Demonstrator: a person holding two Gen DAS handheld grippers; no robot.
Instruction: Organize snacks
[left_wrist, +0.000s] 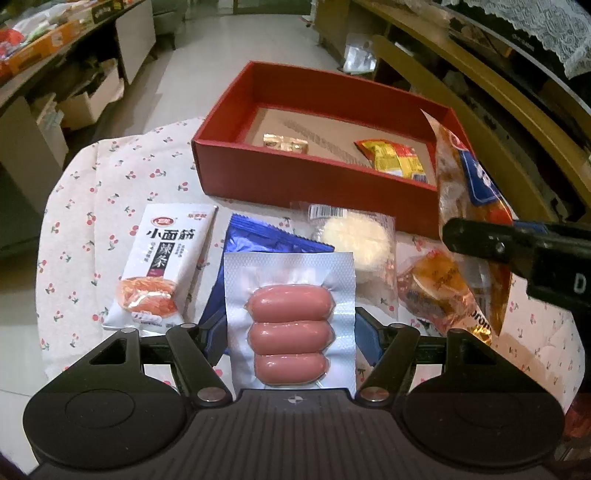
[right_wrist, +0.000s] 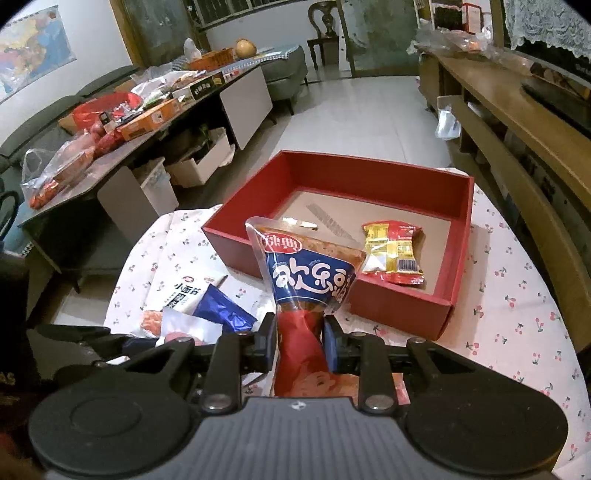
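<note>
Snack sorting: each hand-held gripper clamps a packet beside the red box (right_wrist: 369, 306).

The right hand-held gripper (right_wrist: 300, 341) grips a blue-and-red pouch (right_wrist: 314, 280) with white Chinese lettering, raised before the box; the left hand-held gripper (left_wrist: 290, 332) pinches a sausage pack (left_wrist: 290, 325). A white packet (left_wrist: 162, 258) reading 小面筋 lies on the cherry-print surface (left_wrist: 122, 177); a red-yellow packet (right_wrist: 393, 253) sits inside the box.

Both cameras sit low at the near edge of the table (left_wrist: 92, 206), looking forward across it. The left wrist view is close above the near packets; the right wrist view sits further right. Both share the red box (left_wrist: 295, 181) (right_wrist: 391, 310) at the far edge.
</note>
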